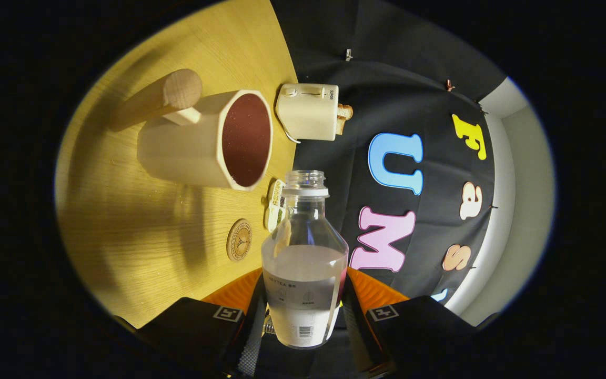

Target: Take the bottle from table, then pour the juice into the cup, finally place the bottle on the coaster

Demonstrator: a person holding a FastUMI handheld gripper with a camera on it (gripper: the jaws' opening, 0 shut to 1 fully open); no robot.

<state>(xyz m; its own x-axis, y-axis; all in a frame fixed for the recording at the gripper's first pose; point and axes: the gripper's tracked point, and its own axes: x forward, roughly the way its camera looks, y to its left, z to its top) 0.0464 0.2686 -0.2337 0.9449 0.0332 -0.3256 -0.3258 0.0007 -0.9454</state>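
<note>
My gripper [303, 302] is shut on a clear, uncapped bottle [304, 247] with a white label, both fingers [253, 316] pressing its lower body. The whole view is rolled, so the wooden table [124, 237] stands on edge beside the bottle. Beyond the bottle's mouth and off to the table side is a cream cup [203, 139] with a wooden handle; its inside looks dark red. A round wooden coaster [239, 240] lies on the table between the cup and my fingers, close beside the bottle's shoulder. No liquid shows in the bottle's clear upper part.
A cream toaster [308, 111] with a slice of bread in it stands at the table's far edge, past the cup. A small flat patterned item [275, 205] lies near the coaster, by the bottle's neck. The black cloth wall is behind.
</note>
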